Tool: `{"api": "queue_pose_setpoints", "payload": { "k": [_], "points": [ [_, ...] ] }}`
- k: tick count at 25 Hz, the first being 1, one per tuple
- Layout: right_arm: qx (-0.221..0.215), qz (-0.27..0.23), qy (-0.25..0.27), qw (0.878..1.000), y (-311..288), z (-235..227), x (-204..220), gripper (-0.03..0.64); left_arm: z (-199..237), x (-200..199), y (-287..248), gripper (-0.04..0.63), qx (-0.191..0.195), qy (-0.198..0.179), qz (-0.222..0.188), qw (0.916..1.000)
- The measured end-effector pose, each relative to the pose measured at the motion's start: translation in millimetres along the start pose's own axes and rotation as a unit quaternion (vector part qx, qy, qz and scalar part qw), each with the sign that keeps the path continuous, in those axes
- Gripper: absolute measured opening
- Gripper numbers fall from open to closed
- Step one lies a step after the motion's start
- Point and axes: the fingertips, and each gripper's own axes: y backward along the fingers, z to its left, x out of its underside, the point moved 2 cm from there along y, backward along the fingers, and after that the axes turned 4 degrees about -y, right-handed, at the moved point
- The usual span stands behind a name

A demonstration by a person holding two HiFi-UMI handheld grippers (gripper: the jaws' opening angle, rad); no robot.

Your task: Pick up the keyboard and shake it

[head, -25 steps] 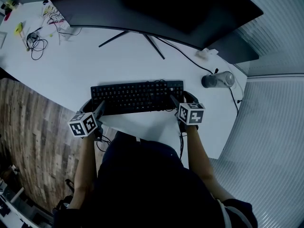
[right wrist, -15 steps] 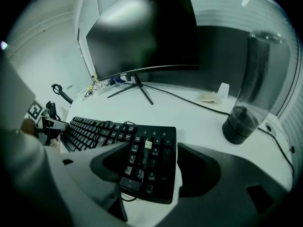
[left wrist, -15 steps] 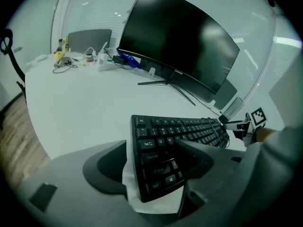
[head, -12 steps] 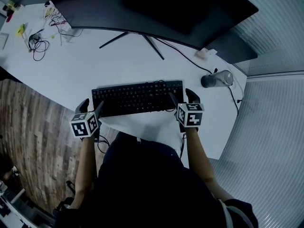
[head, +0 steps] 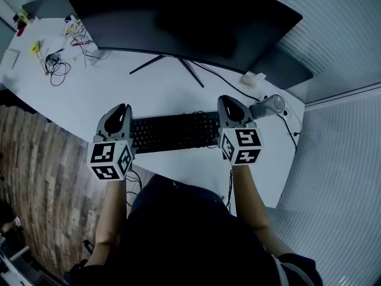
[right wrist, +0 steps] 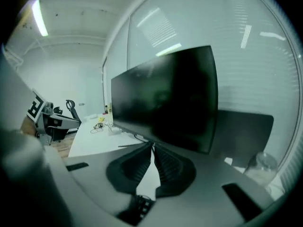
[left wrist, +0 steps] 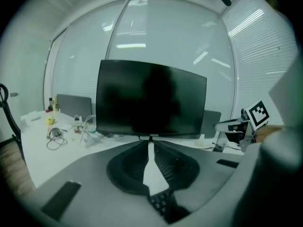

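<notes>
The black keyboard [head: 175,131] stretches between my two grippers in the head view, in front of the person's body. My left gripper [head: 121,108] holds its left end and my right gripper [head: 228,102] its right end, both pointing towards the monitor. The jaws of both are closing on the keyboard. In the left gripper view the jaws [left wrist: 149,143] stand nearly together, with keyboard keys [left wrist: 161,203] pinched low between them. The right gripper view shows the same: jaws [right wrist: 152,148] nearly together and keys [right wrist: 139,207] at their base.
A wide black monitor [head: 178,16] on a thin-legged stand rises at the back of the white desk [head: 119,88]. A clear bottle [head: 269,105] lies to the right, with a cable beside it. Tangled cables and small parts [head: 56,64] lie far left. Wooden floor [head: 36,159] borders the desk's left edge.
Both grippers were open beside the keyboard's ends on the desk. Now they have shut on those ends and tipped upward, and the keyboard sits higher and nearer the person.
</notes>
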Motion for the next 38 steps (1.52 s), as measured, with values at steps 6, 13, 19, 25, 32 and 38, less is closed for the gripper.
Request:
{"api": "queue_pose_setpoints", "payload": {
  "k": [6,13,19,25,32,38],
  "points": [
    [0.004,-0.122,0.06,0.991,24,24,-102,0.029,-11,-93,18,0.029,-0.015,-0.053,-0.106,0.9928],
    [0.015,-0.203,0.083,0.976,59,42,-162,0.028,-25,-161,53,0.028,-0.017,-0.082,-0.184,0.9794],
    [0.028,-0.232,0.096,0.968,76,59,-179,0.028,-29,-179,69,0.028,-0.009,-0.095,-0.212,0.9727],
    [0.039,-0.232,0.094,0.967,79,73,-167,0.026,-25,-170,71,0.028,0.006,-0.095,-0.212,0.9727],
    [0.053,-0.236,0.087,0.966,89,85,-155,0.026,-25,-159,78,0.028,0.02,-0.101,-0.216,0.9709],
    [0.059,-0.234,0.097,0.966,97,91,-155,0.026,-25,-158,86,0.028,0.026,-0.098,-0.223,0.9695]
  ]
}}
